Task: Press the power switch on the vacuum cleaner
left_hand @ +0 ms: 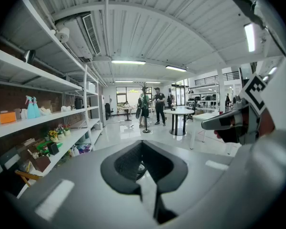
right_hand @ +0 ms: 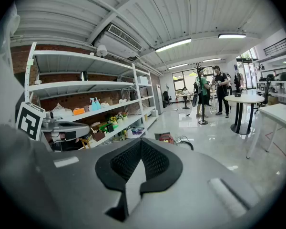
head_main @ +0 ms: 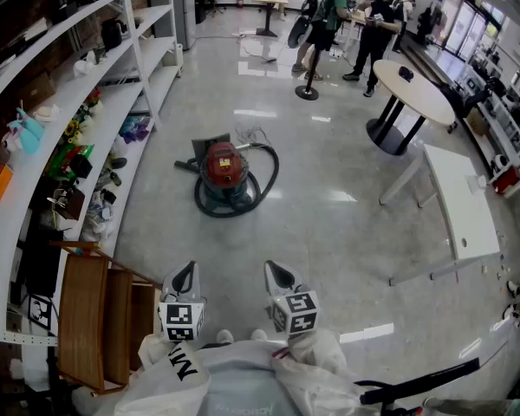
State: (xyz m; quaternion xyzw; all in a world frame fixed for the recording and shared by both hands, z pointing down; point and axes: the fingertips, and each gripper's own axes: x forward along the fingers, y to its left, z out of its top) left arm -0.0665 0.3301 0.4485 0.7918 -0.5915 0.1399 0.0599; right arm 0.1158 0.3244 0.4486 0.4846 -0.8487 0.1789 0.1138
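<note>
Here, the white shelving [head_main: 35, 102] runs down the left, with a wooden chair [head_main: 91, 319] at its near end. Just right of that, the left gripper [head_main: 187, 269] is held low in front of the person, its jaws brought together on nothing. The red canister vacuum cleaner [head_main: 224, 165] sits on the floor well ahead of both grippers, with its dark hose [head_main: 264, 176] looped around it. The right gripper [head_main: 275, 269] is likewise closed and empty. A white table [head_main: 459, 202] stands far right. The power switch cannot be made out at this range, so the wrong spot might get pressed. The hose loop could snag a foot or a jaw on approach, and an off-centre push may roll the canister away.
</note>
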